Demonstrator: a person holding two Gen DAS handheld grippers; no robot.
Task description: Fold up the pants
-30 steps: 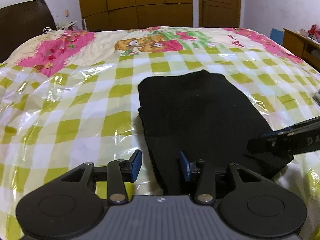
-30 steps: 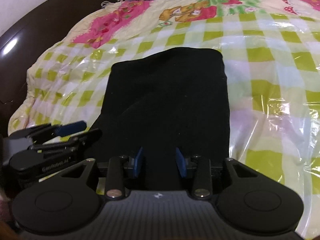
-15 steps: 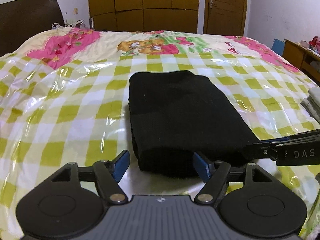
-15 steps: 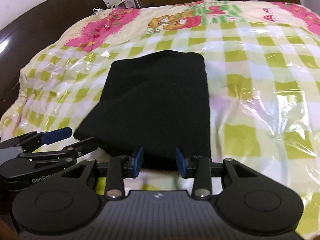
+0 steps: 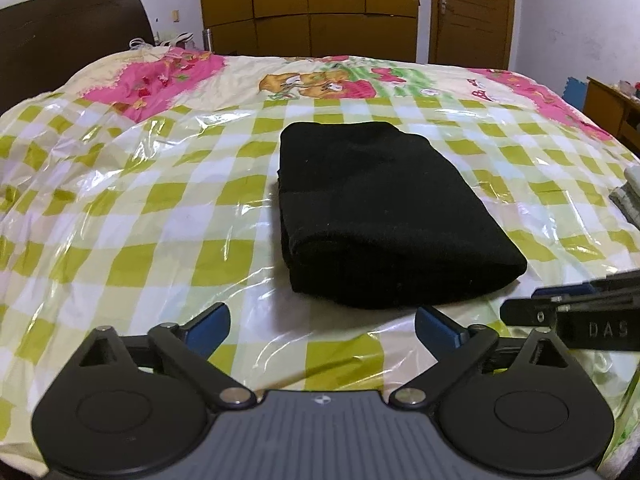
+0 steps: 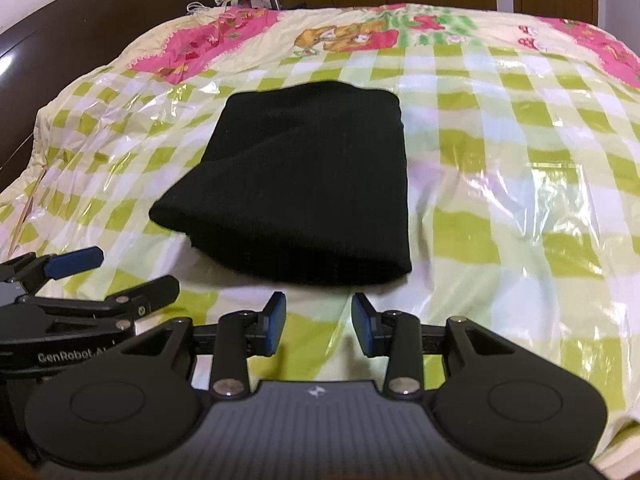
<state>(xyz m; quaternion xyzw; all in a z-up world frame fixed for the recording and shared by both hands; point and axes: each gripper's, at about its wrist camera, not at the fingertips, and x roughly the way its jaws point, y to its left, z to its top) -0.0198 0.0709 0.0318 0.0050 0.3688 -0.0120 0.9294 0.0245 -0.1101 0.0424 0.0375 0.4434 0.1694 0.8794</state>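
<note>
Between the blue pads of my left gripper (image 5: 322, 330) there is only the clear plastic sheet (image 5: 132, 216) and the checked bedspread (image 5: 120, 264) under it; my jaws there are opening and stand very wide, pinching nothing. My right gripper (image 6: 319, 324) holds its pads partway apart, also with nothing between them, just bare plastic over a green square. Just beyond both sets of fingertips lie the folded black pants (image 5: 384, 216), a thick rectangular bundle resting flat on the plastic, its rounded fold edge turned toward me and clear of my pads. From the left wrist view the right gripper's fingers reach in from the right edge, near the bundle's near right corner but not touching it; from the right wrist view my left gripper shows at the lower left, its fingers spread beside the bundle's near left corner. Farther out the bedspread changes to a pink and cartoon-printed band (image 5: 320, 80). A dark wooden headboard (image 5: 72, 32) stands at the left, brown wardrobe doors (image 5: 308, 4) and a room door (image 5: 472, 12) line the far wall, and some folded pale cloth (image 5: 628, 196) sits at the right edge of the bed.
</note>
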